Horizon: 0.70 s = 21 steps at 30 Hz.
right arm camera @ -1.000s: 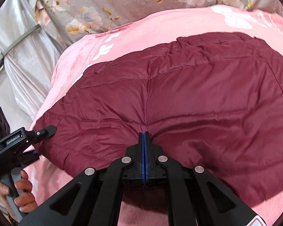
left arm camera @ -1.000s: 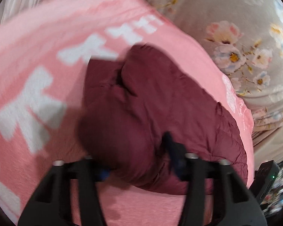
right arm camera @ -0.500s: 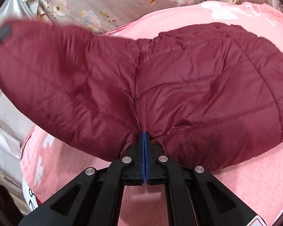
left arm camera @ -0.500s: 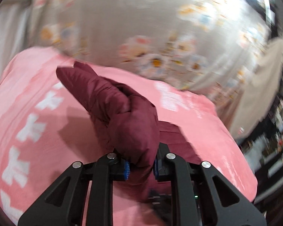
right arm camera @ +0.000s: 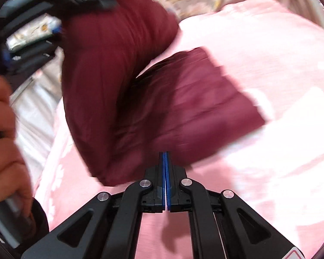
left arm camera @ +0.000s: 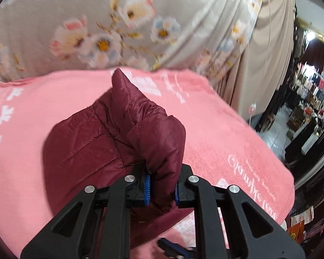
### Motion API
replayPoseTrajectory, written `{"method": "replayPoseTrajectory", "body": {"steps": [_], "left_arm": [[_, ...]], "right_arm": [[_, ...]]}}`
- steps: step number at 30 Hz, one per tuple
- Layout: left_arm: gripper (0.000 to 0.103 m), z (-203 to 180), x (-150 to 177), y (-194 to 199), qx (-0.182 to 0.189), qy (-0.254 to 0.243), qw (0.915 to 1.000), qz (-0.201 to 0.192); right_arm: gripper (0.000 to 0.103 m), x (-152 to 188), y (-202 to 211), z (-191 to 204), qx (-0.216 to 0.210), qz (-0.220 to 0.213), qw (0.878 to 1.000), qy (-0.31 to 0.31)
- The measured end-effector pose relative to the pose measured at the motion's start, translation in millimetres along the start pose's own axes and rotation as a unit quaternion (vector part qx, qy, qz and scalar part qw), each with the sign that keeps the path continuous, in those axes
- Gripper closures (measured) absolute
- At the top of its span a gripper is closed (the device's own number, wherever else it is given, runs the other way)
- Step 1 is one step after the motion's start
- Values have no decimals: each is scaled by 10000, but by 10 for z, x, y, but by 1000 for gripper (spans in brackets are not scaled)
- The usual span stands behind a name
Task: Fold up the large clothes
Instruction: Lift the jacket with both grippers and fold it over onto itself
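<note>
A grey floral bedsheet (left arm camera: 140, 21) fills the top of the left wrist view, from ten to one o'clock. Over it lies a pink blanket (left arm camera: 215, 133) printed with white script and white motifs, and this covers most of the bed in both views.

On the blanket rests the maroon quilted puffer jacket (left arm camera: 92, 146), the garment being folded. In the left wrist view it sits at the centre, bunched into a lump with a point sticking up toward twelve o'clock. In the right wrist view, which is blurred, one part lies flat at centre and another is lifted in a fold toward eleven o'clock.

The left gripper (left arm camera: 161, 186) clamps a thick roll of the jacket between its blue-padded fingers (left arm camera: 147, 186); its jaws have just been closing on that fabric. The right gripper (right arm camera: 165, 181) has its fingers pressed nearly together, pinching the jacket's near edge.

At nine o'clock in the right wrist view, a person's hand (right arm camera: 4, 142) grips the handle of the left gripper.
</note>
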<state>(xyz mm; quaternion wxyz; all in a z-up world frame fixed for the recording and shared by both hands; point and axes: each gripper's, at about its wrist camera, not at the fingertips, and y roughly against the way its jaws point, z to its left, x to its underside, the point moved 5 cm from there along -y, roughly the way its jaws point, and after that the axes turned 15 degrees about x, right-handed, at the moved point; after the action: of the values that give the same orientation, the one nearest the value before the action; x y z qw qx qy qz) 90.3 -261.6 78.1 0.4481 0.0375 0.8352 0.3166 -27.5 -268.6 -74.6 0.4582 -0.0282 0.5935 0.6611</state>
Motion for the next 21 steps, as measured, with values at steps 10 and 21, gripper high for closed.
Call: {"method": "replayPoseTrajectory", "body": {"steps": [10, 21], "left_arm": [[88, 79, 518, -957, -30, 388, 9947, 951], [36, 91, 289, -255, 488, 645, 9966, 178]], "right_arm": [[99, 20, 35, -508, 385, 42, 9986, -365], [93, -765, 540, -475, 667, -1001, 9926, -132]]}}
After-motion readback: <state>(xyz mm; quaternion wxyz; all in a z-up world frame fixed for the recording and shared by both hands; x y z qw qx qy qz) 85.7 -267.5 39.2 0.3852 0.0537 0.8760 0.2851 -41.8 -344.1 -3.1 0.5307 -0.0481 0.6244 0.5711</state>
